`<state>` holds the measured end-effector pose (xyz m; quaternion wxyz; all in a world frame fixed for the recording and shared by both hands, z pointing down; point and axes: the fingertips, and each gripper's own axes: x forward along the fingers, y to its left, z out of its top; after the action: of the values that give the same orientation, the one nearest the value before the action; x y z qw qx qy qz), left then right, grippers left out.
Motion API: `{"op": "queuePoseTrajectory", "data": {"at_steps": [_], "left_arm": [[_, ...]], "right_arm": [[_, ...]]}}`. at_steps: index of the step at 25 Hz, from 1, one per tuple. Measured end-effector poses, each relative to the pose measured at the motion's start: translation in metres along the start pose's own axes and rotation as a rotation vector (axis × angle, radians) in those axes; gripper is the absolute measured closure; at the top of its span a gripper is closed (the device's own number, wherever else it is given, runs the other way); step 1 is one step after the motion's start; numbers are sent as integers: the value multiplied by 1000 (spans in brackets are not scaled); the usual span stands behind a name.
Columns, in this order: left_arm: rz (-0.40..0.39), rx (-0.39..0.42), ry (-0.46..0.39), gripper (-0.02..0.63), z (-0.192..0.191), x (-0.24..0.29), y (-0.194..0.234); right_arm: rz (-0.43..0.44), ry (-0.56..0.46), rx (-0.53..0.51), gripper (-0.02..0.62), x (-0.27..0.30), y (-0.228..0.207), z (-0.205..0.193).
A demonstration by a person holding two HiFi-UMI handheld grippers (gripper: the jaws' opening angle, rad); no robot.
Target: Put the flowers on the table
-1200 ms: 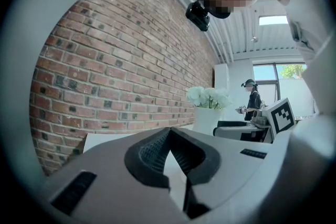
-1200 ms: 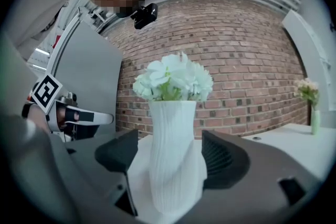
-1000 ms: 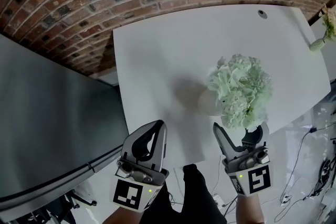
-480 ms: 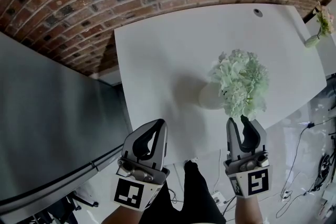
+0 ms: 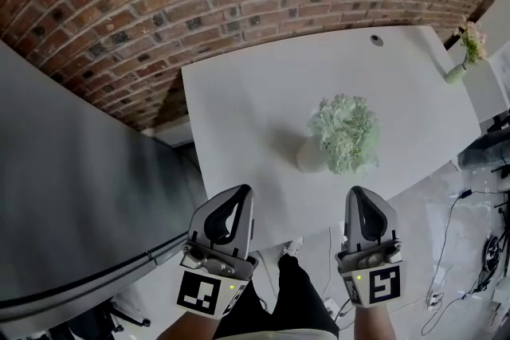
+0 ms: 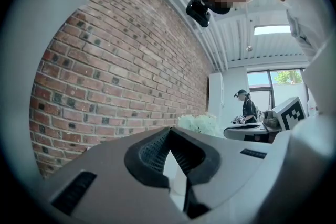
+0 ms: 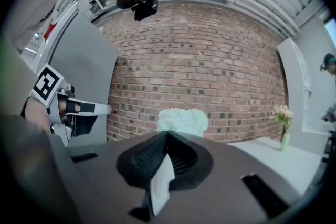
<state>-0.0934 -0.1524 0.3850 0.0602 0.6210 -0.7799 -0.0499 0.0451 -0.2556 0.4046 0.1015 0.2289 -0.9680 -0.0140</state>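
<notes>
flowers: we see the pale green bunch (image 5: 344, 131) upright in a white vase (image 5: 309, 158) on the table (image 5: 255, 99), close to its near edge and right of the middle.
left gripper (image 5: 237, 195): we hold it by the near edge, fingers pressed together, nothing between them.
right gripper (image 5: 363, 195): by the near edge, apart from the flowers, fingers together and empty.
far right corner: a small vase (image 5: 456, 72) of pale blooms.
</notes>
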Motion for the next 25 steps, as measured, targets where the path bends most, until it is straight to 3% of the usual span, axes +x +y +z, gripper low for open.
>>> {"op": "queuePoseTrajectory", "data": {"at_steps": [13, 22, 25], "left_arm": [[-54, -7, -20, 600, 50, -25, -27], [-89, 9, -29, 600, 69, -41, -48], [-92, 8, -34, 600, 76, -46, -53]], "right_arm": [[31, -74, 32, 578, -32, 16, 68], [70, -32, 34, 578, -53, 31, 91], [72, -78, 52, 579, -60, 34, 98]]}}
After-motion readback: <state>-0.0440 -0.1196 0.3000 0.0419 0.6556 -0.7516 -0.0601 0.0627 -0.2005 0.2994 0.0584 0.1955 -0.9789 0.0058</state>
